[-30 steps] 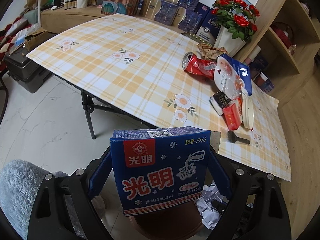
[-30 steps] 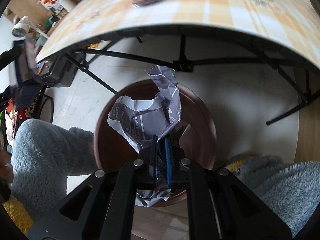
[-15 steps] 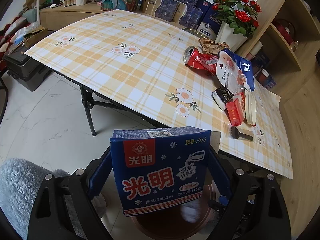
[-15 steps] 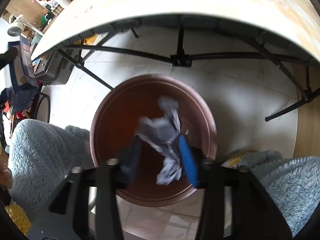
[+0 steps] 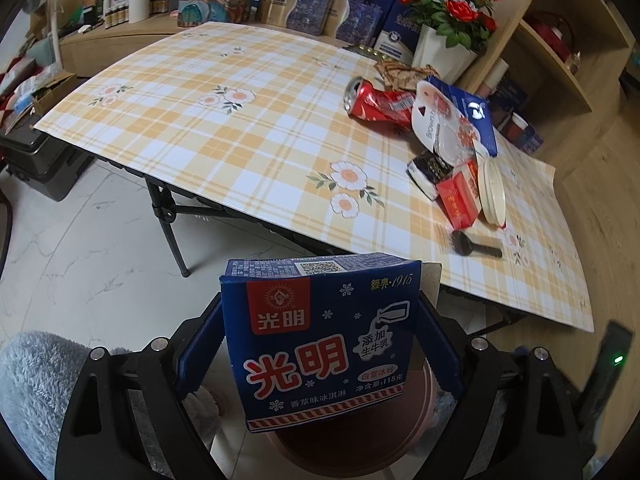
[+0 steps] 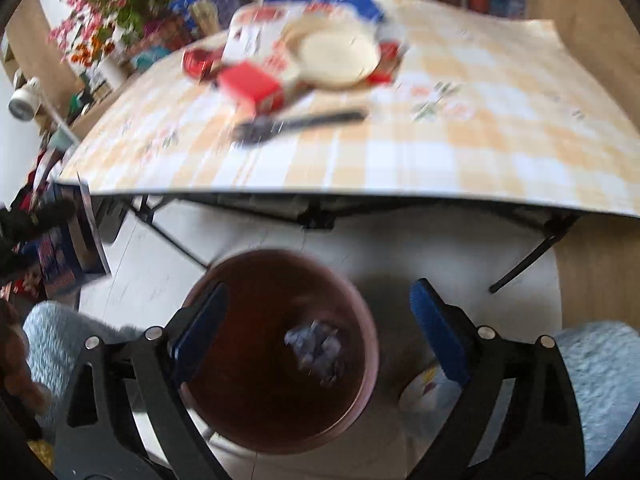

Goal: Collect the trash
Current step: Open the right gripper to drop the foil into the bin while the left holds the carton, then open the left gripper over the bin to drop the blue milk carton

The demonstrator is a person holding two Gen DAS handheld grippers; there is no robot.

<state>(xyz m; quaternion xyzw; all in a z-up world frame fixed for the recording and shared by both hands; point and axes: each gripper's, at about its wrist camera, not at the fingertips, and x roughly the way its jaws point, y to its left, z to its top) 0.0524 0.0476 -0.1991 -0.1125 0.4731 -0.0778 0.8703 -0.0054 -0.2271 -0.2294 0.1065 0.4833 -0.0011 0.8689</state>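
Brown bin (image 6: 280, 420) below, crumpled paper (image 6: 316, 350) inside, right tool (image 6: 316, 330) opening, empty

A checked tablecloth (image 5: 240, 136) covers a folding table. Red roses (image 5: 452, 0) in a white vase stand at its two o'clock corner, gift boxes (image 5: 304, 0) behind at twelve, possibly tea.

blue carton (image 5: 320, 336) — "光明", "1915", "115克", white pouch (image 5: 438, 124) — "BROWN"
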